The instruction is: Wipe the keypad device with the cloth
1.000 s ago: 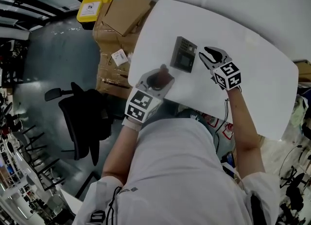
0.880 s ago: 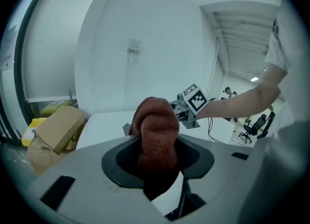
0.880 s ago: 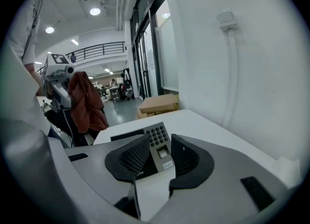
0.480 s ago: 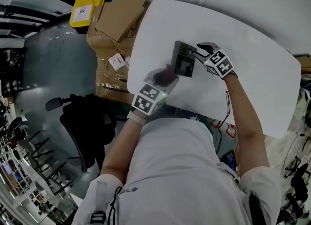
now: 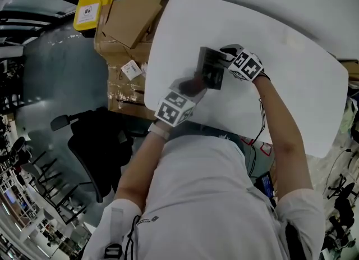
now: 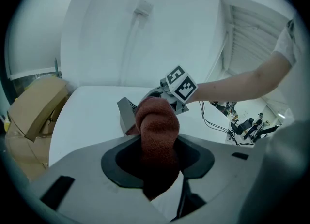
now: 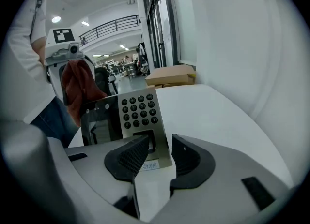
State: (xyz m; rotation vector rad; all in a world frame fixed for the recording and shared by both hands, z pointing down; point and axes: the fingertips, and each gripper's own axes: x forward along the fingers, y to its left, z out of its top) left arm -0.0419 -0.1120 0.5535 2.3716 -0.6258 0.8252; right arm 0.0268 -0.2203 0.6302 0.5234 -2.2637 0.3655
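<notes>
The left gripper [image 6: 157, 151] has its jaws closed on a rust-brown cloth [image 6: 156, 121]; a rolled wad of the cloth juts forward past the tips. The right gripper [image 7: 161, 144] has its jaws apart, having just been opening. The near right corner of the keypad device [image 7: 127, 116] lies in the gap, and no pad is seen pressing on it. The ribbed left pad [image 7: 130, 156] stands in front of the small window below the keys [image 7: 140, 109], and the other pad sits just off the device's side edge.

The device has a metal faceplate with a dark screen [image 7: 99, 121] beside the block of round keys and a small label [image 7: 151, 166] at its lower edge. Its face is turned toward the right gripper. The cloth wad reaches the screen end of the device; contact cannot be confirmed.

In the head view the two grippers meet at the device from opposite sides. The device stands on the white table [image 5: 280, 56], in the half toward the left edge and a little in from the near edge, where the person stands. Beyond the left edge are cardboard boxes [image 5: 132, 14], a yellow bin [image 5: 92, 7] and a black office chair [image 5: 92, 141].
</notes>
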